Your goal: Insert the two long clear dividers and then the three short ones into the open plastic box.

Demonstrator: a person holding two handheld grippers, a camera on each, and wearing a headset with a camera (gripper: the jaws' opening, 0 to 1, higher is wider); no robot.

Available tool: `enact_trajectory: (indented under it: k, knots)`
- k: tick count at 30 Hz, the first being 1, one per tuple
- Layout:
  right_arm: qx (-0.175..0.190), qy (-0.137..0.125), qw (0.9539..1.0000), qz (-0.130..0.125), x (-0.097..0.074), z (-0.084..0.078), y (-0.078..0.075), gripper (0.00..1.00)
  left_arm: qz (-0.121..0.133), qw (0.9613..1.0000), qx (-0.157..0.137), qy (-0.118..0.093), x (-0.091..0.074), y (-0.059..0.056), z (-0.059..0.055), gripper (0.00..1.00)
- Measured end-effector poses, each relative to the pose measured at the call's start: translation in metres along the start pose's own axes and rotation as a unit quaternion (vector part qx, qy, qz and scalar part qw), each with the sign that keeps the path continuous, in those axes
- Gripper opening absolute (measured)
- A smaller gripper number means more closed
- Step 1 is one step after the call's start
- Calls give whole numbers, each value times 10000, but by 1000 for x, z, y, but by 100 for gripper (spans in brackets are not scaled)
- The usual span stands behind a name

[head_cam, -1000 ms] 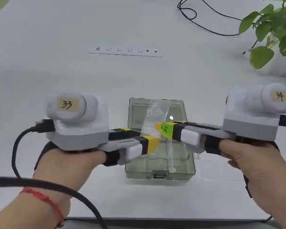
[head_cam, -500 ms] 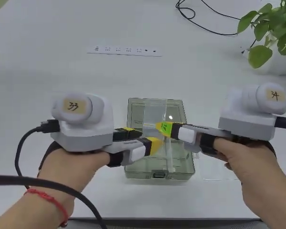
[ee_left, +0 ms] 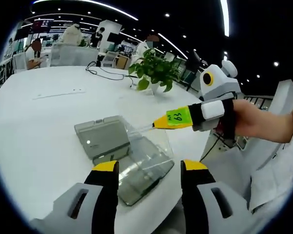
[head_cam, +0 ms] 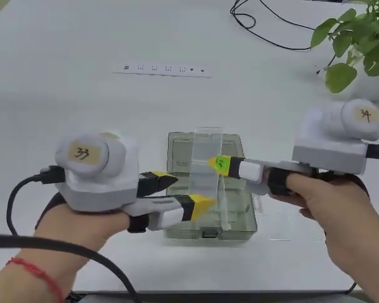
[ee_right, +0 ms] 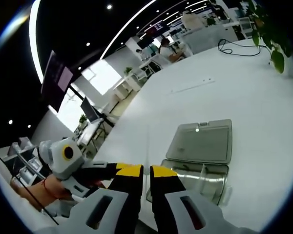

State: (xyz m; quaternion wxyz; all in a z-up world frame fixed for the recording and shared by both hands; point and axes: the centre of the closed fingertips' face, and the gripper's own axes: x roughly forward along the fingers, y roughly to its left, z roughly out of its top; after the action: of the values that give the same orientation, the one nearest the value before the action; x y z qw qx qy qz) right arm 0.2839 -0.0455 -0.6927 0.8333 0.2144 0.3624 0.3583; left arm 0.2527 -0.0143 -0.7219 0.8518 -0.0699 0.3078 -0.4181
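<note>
Mid-frame, the right gripper (head_cam: 221,165) pinches a clear divider (head_cam: 202,151) upright over the open plastic box (head_cam: 240,216), while the left gripper (head_cam: 188,189), lower left, is spread wide and holds nothing.

I read a handwritten "33" on the tan round label (head_cam: 82,153) on top of the left gripper (head_cam: 182,189). The right gripper (head_cam: 218,165) carries a matching label (head_cam: 365,115) marked "34". In the left gripper view, the green tag (ee_left: 177,117) on the right gripper's fingers (ee_left: 159,123) shows "3", then a digit that could be 9 or 4.
</note>
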Motion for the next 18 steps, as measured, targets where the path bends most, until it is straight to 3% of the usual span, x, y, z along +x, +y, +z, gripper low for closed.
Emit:
enact_trajectory:
  k: [10,18]
  knots:
    - [158,290,9993,-185,0,7,-1,7,-176,9977,639,110,-19,14,-10,76]
    - [238,676,9955,-620,0,9,-16,7,-391,9928,1111,207,-24,20,-17,97]
